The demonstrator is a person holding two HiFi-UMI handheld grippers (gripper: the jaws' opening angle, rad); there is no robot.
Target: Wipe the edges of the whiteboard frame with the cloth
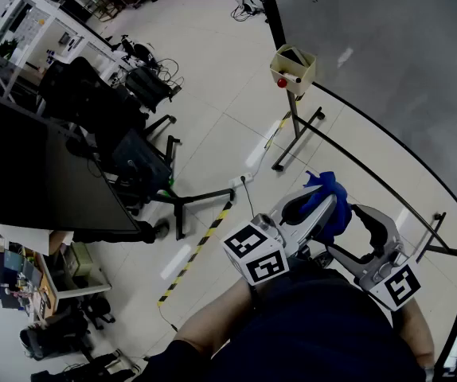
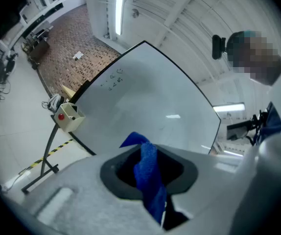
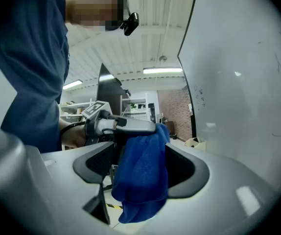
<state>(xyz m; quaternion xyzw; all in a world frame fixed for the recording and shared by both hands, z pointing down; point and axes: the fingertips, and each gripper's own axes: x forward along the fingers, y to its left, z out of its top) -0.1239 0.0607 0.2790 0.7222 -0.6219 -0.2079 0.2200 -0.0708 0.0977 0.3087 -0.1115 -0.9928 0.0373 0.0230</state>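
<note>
Your left gripper [image 2: 149, 174] pinches the fuzzy blue cloth [image 2: 147, 161], its lower end hidden; your right gripper [image 3: 140, 166] gapes wide around it.

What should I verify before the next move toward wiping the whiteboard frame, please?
1. Grip of the left hand-held gripper on the cloth: ok, jaws shut on it.
2. Opening of the right hand-held gripper: ok, jaws wide apart, cloth hanging between them.
3. Contact of cloth with the whiteboard frame: not ok, well apart.
4. Sight of the frame's edge: ok.
5. Dirt on the frame: cannot tell.
</note>
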